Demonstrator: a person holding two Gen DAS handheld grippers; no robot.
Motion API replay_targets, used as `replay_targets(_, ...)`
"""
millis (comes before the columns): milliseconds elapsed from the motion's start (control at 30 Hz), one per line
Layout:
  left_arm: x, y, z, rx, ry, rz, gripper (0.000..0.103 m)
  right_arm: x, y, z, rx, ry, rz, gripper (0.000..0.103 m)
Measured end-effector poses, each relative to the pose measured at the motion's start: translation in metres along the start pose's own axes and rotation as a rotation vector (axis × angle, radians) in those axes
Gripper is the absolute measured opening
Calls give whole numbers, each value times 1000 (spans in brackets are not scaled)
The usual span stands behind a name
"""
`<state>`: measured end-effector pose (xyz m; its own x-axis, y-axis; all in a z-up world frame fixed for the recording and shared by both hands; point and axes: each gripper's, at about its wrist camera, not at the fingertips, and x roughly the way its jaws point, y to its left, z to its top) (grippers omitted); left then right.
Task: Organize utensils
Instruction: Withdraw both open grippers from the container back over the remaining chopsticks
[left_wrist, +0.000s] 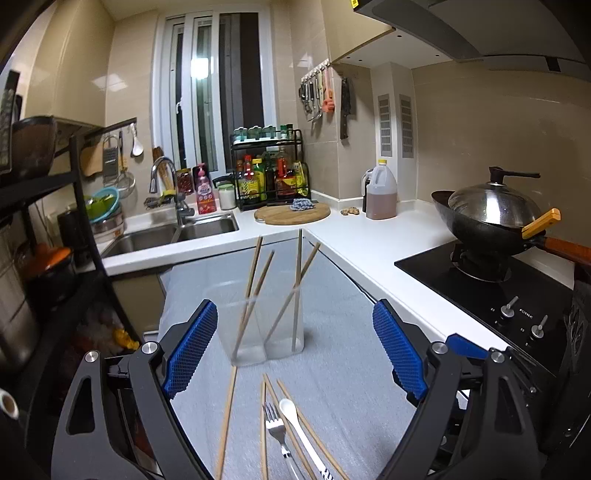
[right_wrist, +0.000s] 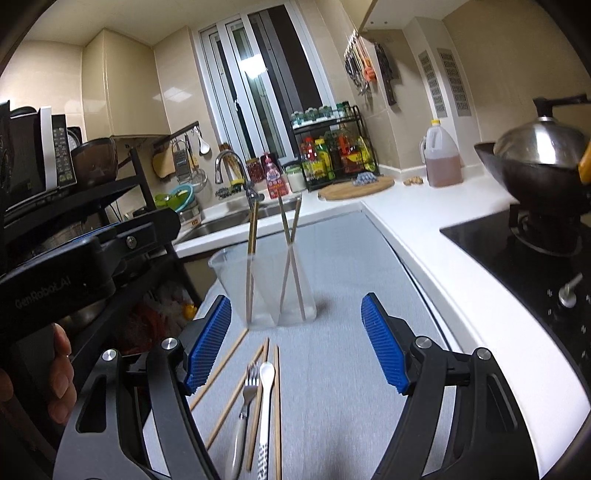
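A clear plastic holder (left_wrist: 258, 332) with two compartments stands on a grey mat (left_wrist: 351, 369), and several wooden chopsticks (left_wrist: 297, 280) lean in it. In front of it lie several loose chopsticks (left_wrist: 227, 417), a metal fork (left_wrist: 275, 424) and a white spoon (left_wrist: 291, 413). My left gripper (left_wrist: 294, 305) is open, its blue pads wide apart and short of the holder, with nothing between them. In the right wrist view the holder (right_wrist: 266, 295), the fork (right_wrist: 249, 387) and the spoon (right_wrist: 266, 376) show again. My right gripper (right_wrist: 296, 298) is open and empty above the loose chopsticks (right_wrist: 276, 398).
A white L-shaped counter (left_wrist: 369, 243) wraps the mat's far and right sides, with a sink (left_wrist: 177, 229), a round cutting board (left_wrist: 291, 214), an oil jug (left_wrist: 380, 192) and a lidded wok (left_wrist: 491, 218) on a black hob. A black shelf rack (left_wrist: 55, 221) stands left. A hand (right_wrist: 61, 369) grips the left tool's housing.
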<state>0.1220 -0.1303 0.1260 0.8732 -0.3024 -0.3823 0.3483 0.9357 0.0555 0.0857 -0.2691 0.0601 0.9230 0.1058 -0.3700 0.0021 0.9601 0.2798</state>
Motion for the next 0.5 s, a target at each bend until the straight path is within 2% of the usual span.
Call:
replay_targets(233, -8, 9, -37, -47, 26, 26, 84, -1, -8, -28, -30, 57, -16, 73)
replay_targets(367, -13, 24, -58, -73, 25, 60, 91, 3, -9, -44, -37, 76, -14, 73)
replay_targets(500, -15, 44, -89, -95, 49, 113, 94, 9, 0, -66, -78, 90, -9, 73)
